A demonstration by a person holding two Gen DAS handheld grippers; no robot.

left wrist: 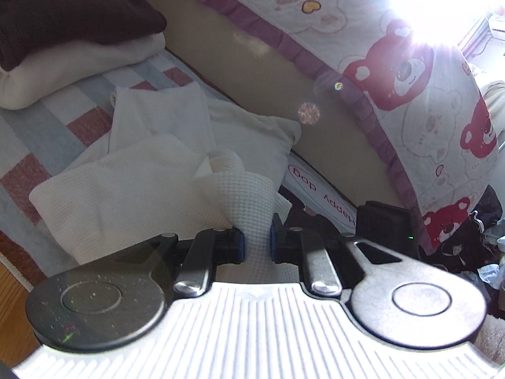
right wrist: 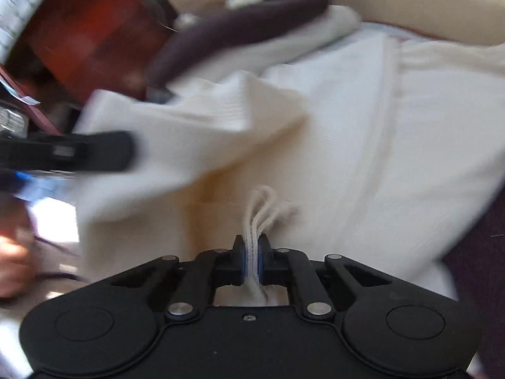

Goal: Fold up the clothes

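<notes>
While both feeds are live, I read them left to right. Left wrist view: folded stack (left wrist: 63,31) at far left, dark brown knit on a cream piece, sitting on a checked rug (left wrist: 41,126). White waffle garment (left wrist: 126,183) lies crumpled on that rug, centre-left. My left tool (left wrist: 255,243) is clamped on a raised fold of the garment, cloth filling the gap between the blue pads. Beyond it, a tan bed side (left wrist: 252,72), then a bear-print quilt (left wrist: 426,94) at right, washed out by glare. Right wrist view is motion-blurred: left tool's black body (right wrist: 69,151) at left edge, garment (right wrist: 347,126) spread across the middle. My right tool (right wrist: 251,259) is closed tight on several bunched layers of its edge.
</notes>
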